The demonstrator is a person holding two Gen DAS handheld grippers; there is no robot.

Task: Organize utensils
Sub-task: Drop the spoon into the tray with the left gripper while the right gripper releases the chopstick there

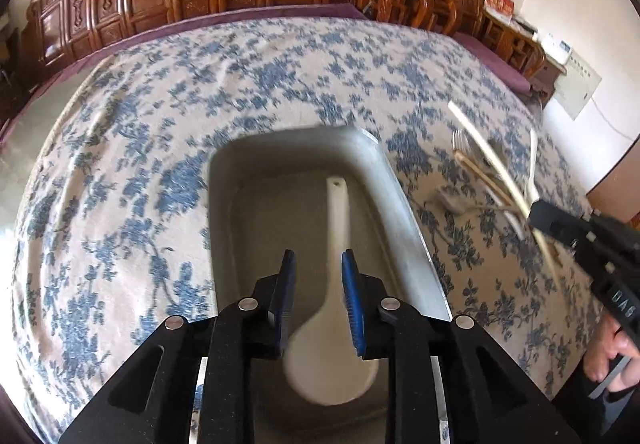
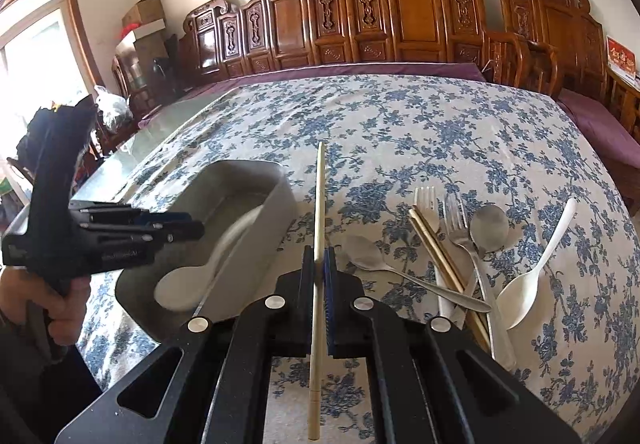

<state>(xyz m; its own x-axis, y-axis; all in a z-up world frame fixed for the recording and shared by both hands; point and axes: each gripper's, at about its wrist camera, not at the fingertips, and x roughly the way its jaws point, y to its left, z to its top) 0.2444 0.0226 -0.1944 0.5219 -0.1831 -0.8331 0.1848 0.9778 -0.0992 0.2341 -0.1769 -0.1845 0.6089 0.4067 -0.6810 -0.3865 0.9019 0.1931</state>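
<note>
Matt floral cloth (image 2: pixel 400 124) covers the worktop, with a smooth grey plastic bin (image 2: pixel 256 200), shiny metal forks (image 2: pixel 456 220) and carved glossy wood chairs (image 2: pixel 408 16).

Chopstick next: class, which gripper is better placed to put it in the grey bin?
Right. The right gripper already clamps the chopstick beside the grey bin; the left gripper stands open over the white spoon.

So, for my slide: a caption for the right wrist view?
Right gripper clamps a pale wooden chopstick beside the grey rectangular bin.
</note>
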